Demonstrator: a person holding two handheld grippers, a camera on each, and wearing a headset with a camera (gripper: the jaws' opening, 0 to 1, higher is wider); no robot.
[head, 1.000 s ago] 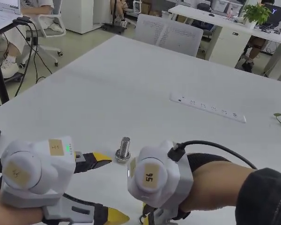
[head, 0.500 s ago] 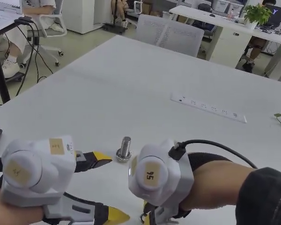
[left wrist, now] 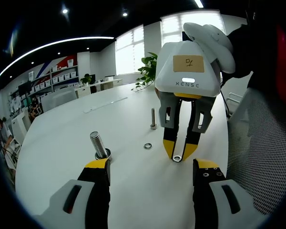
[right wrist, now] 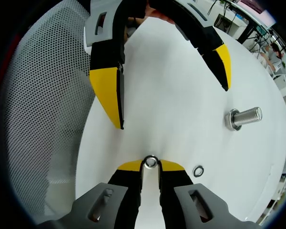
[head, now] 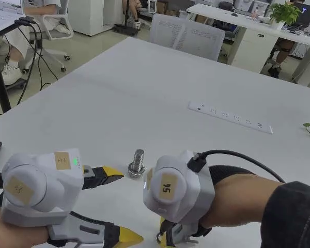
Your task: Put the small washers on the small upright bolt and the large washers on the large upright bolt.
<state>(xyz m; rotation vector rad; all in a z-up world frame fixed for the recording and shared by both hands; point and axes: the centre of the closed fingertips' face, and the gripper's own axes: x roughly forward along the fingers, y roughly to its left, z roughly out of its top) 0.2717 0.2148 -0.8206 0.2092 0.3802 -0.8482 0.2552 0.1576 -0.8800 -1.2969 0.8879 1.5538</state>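
Note:
The large bolt (head: 137,161) stands upright on the white table, just ahead of both grippers. In the left gripper view the large bolt (left wrist: 99,144) is near the left jaw, and the thin small bolt (left wrist: 153,119) stands farther back. A loose washer (left wrist: 148,146) lies between them. My right gripper (right wrist: 151,165) points down at the table, shut on a metal washer (right wrist: 151,161). That right gripper (left wrist: 178,153) is also seen from the left side, its washer (left wrist: 177,158) just above the tabletop. My left gripper (left wrist: 151,164) is open and holds nothing, its jaws spread wide beside the right one.
A white power strip (head: 230,118) lies farther back on the table. A mesh office chair (head: 185,36) stands at the far edge, with desks and a potted plant (head: 284,13) behind. The table's near edge runs just below the grippers.
The right gripper has turned slightly in place with the washer still held. The bolts and the left gripper stay where they were.

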